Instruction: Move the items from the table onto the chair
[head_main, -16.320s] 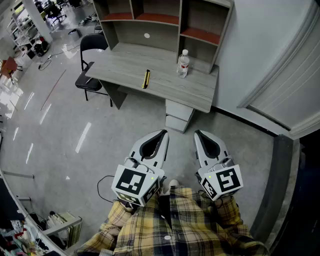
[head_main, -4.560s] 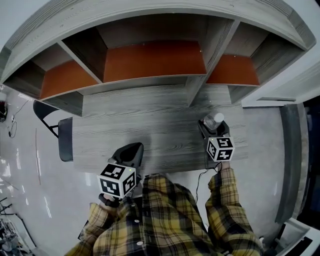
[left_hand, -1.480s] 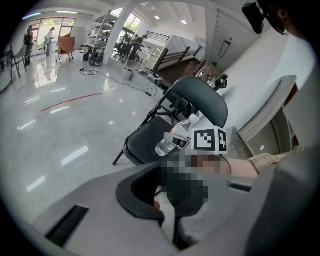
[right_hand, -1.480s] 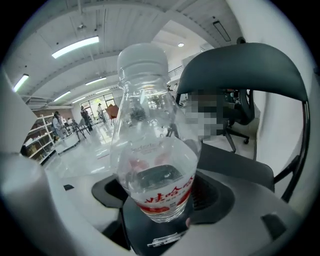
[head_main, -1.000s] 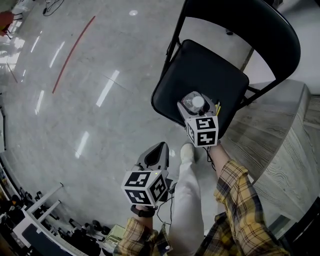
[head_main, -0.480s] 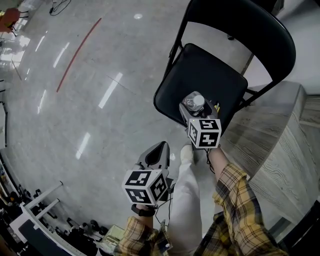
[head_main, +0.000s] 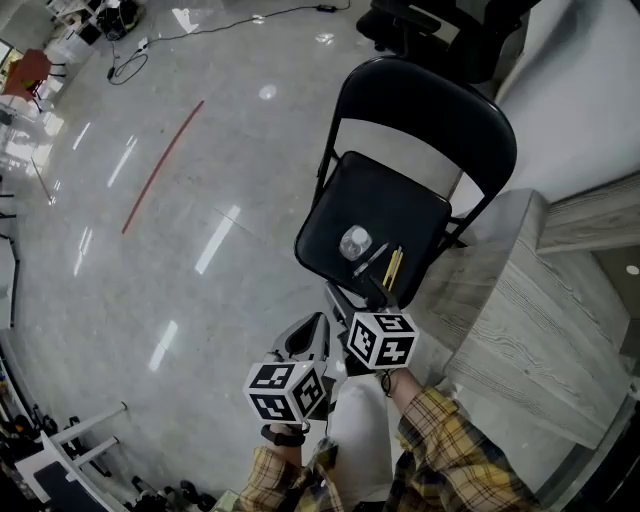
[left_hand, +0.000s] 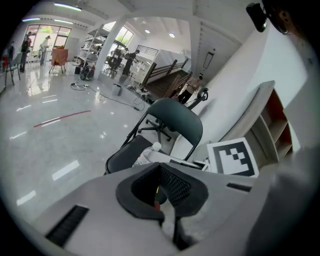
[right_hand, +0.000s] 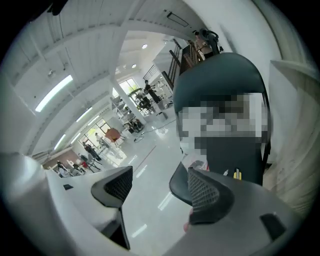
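Note:
A clear water bottle (head_main: 355, 242) with a white cap stands upright on the seat of a black folding chair (head_main: 392, 203). A yellow and black stick-shaped tool (head_main: 393, 266) lies on the seat just right of it. My right gripper (head_main: 352, 298) hangs open just short of the seat's near edge, nothing between its fingers (right_hand: 160, 182). My left gripper (head_main: 310, 332) is shut and empty, lower and to the left, over the floor. In the left gripper view, past the shut left gripper (left_hand: 161, 187), the bottle (left_hand: 145, 155) shows partly on the chair (left_hand: 175, 117).
A grey wooden table (head_main: 530, 320) stands right of the chair, its corner close to the seat. Glossy floor with a red line (head_main: 160, 165) spreads to the left. An office chair base (head_main: 420, 25) stands beyond the folding chair. My own leg is below the grippers.
The right gripper has let go of the bottle and drawn back toward me. The bottle now stands alone on the seat. The left gripper stays shut at my side.

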